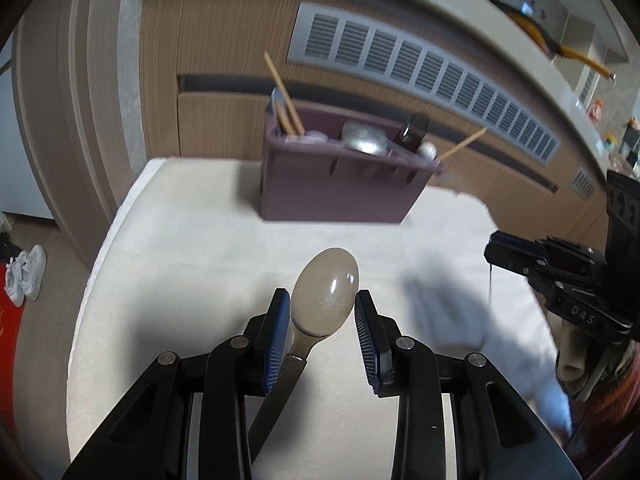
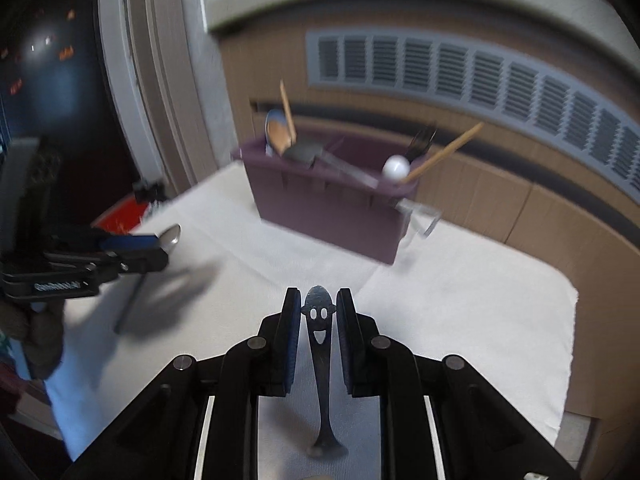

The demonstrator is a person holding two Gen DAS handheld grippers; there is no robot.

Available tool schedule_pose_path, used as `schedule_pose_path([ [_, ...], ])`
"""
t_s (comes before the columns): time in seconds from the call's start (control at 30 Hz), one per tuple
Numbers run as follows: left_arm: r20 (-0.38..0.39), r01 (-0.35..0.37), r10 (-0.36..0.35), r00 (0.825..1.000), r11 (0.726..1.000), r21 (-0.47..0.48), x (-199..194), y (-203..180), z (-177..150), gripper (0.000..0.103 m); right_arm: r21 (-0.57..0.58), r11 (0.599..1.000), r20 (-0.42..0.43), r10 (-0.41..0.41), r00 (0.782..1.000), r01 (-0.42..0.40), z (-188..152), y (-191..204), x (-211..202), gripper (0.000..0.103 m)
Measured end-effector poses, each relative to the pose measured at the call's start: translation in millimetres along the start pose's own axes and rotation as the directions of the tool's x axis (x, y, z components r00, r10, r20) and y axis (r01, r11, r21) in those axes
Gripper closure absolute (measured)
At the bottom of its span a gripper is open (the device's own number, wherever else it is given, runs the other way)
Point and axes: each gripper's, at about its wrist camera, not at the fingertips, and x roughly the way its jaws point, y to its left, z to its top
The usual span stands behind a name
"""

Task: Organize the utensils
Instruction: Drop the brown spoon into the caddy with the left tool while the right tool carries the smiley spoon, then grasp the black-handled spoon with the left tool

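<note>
My left gripper (image 1: pixel 322 298) holds a silver spoon (image 1: pixel 326 292) by its neck, bowl forward, above the white cloth; it also shows in the right wrist view (image 2: pixel 160 246). My right gripper (image 2: pixel 318 300) is shut on a dark utensil with a smiley-face handle end (image 2: pixel 319 314), its other end hanging down toward the cloth. A purple utensil box (image 1: pixel 340 184) stands at the far side of the table, holding chopsticks (image 1: pixel 284 98), spoons and a dark fork (image 2: pixel 420 142). The right gripper shows at the right edge of the left wrist view (image 1: pixel 490 252).
A white cloth (image 1: pixel 200 248) covers the table. Behind it is a wooden cabinet with a grey vent grille (image 1: pixel 420 72). White shoes (image 1: pixel 24 276) lie on the floor at left. A clear utensil (image 2: pixel 424 216) leans out of the box's right end.
</note>
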Motion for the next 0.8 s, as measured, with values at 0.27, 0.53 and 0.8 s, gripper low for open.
schedule_pose_path([
  [0.27, 0.115, 0.067, -0.062, 0.991, 0.997, -0.036, -26, -17, 19, 0.071, 0.007, 1.000, 0.110, 0.008, 0.994, -0.009, 15, 3, -34, 0.087],
  [0.53, 0.182, 0.100, -0.088, 0.979, 0.993, -0.057, -36, -25, 33, 0.087, -0.010, 1.000, 0.154, -0.002, 0.988, 0.004, 26, 6, -50, 0.087],
  [0.8, 0.136, 0.063, -0.059, 0.989, 0.998, -0.030, -28, -24, 28, 0.090, -0.017, 1.000, 0.128, -0.017, 0.992, 0.019, 23, 8, -46, 0.087],
])
